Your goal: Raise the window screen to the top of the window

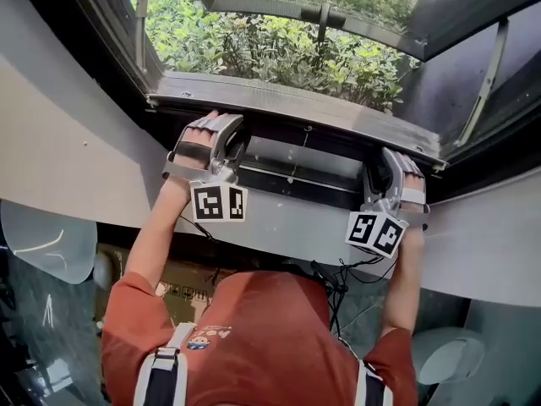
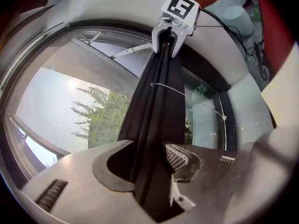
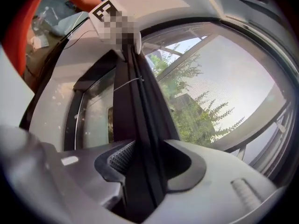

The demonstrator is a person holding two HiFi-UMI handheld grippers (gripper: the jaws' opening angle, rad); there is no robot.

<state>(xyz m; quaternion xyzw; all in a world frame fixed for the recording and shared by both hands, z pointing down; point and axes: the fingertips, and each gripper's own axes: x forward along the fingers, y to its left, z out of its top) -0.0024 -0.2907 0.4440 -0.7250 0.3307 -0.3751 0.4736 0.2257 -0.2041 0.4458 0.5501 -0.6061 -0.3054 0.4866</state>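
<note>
At window base | screen bar [image 1: 296, 112] btwn fingers | L gripper [image 1: 211, 134] open | R gripper [image 1: 393, 169] open

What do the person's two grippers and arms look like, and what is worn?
The left gripper and right gripper are silvery grey; each carries a white cube with black square markers. Thin black cables trail from them. The person wears a rust-orange short-sleeved shirt and grey-and-black shoulder straps.

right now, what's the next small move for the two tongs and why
Probably close both on the screen's dark bar: the left tongs and right tongs each straddle it with jaws apart, so nothing grips it yet for lifting.
</note>
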